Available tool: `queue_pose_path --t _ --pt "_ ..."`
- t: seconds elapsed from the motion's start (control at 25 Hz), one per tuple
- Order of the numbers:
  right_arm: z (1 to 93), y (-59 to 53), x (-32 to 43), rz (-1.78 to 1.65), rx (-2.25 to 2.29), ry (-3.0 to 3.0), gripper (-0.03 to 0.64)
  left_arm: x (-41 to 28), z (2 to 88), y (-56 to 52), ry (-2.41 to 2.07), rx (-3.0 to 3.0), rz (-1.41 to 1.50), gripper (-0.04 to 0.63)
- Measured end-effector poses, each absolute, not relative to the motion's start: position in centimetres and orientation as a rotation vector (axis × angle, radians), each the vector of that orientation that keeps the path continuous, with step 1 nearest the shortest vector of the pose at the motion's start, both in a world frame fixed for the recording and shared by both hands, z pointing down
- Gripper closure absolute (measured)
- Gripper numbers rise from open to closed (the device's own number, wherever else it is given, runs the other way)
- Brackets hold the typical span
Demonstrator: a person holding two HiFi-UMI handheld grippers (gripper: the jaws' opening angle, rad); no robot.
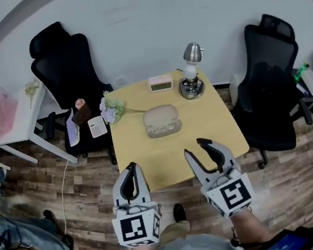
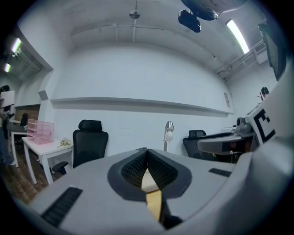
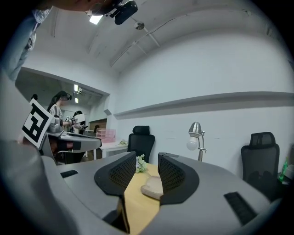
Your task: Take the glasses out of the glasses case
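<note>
My left gripper (image 1: 132, 173) hangs over the near edge of the yellow table (image 1: 145, 164), and in the left gripper view (image 2: 147, 153) its jaws are clenched tip to tip with nothing pinched, only a sliver of tabletop showing below where they meet. My right gripper (image 1: 197, 147) is released: its jaws stand apart, and in the right gripper view (image 3: 147, 158) I look through the gap at the glasses case (image 3: 154, 186), which lies ahead of them, well clear and untouched. The glasses case (image 1: 162, 120) sits flat near the middle of the table. It is a rounded, pebble-like shell in pale greyish beige, with a lighter band along the edge nearest me; I cannot tell whether it is open or closed. Beyond it stand a silver desk lamp (image 1: 191, 77) and a small pink box (image 1: 161, 82), and a sprig of pale flowers (image 1: 111, 108) lies to its left.
</note>
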State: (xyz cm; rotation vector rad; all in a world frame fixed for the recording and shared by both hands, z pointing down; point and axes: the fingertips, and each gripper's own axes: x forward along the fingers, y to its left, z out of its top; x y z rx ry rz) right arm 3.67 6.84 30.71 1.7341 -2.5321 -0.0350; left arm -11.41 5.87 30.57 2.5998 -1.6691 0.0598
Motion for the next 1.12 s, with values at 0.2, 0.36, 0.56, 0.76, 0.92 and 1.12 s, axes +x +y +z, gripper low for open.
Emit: queue_pose_path --t 0.2,0.36,0.56,0.76,0.92,1.12 --pt "29.1 3.0 3.4 -0.081 1.764 -2.513 0.457 -11.4 29.5 2.0 -1.627 2.638 0.025 0.589" --pt "27.9 1.2 3.4 -0.122 1.767 -2.501 0.463 -11.3 28.8 0.0 -1.607 2.661 -0.006 0.589" --pt "27.3 -0.4 3.8 -0.148 1.754 -2.489 0.466 -10.8 28.9 -1.7 -1.592 2.660 -0.012 0.589" --pt "27.3 -2.4 4.2 -0.139 1.730 -2.495 0.468 -10.5 29.5 -3.4 -1.600 2.660 0.002 0.589" --pt "28.1 -4.6 4.8 -0.118 1.673 -2.512 0.469 -9.9 29.4 -5.3 -1.632 2.625 0.021 0.589" --pt "30.2 -7.3 4.9 -0.068 1.580 -2.528 0.472 -9.8 29.5 -7.5 -1.682 2.584 0.033 0.589"
